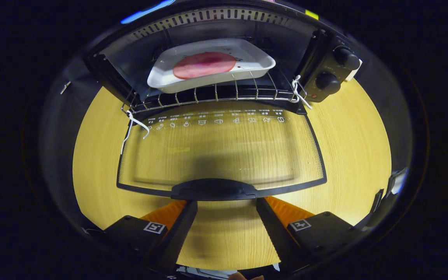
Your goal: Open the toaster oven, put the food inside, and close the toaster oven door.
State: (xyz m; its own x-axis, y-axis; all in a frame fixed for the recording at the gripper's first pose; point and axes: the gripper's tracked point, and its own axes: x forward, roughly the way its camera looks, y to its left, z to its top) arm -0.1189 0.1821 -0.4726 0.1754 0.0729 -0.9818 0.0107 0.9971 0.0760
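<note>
The black toaster oven (327, 66) stands on a wooden table with its glass door (220, 151) folded down flat toward me. Inside, on the wire rack (216, 95), rests a white tray (255, 58) holding a round pink slice of meat (204, 65). The door's black handle (214, 189) lies just ahead of my fingertips. My gripper (226, 202) is open, its two black fingers (181, 225) spread to either side of the handle's width, with nothing between them.
Two black knobs (346, 57) sit on the oven's right panel. White ties (298, 87) hang at both front corners of the rack. The wooden table (356, 140) spreads on both sides of the door. The booth's dark wall surrounds the table.
</note>
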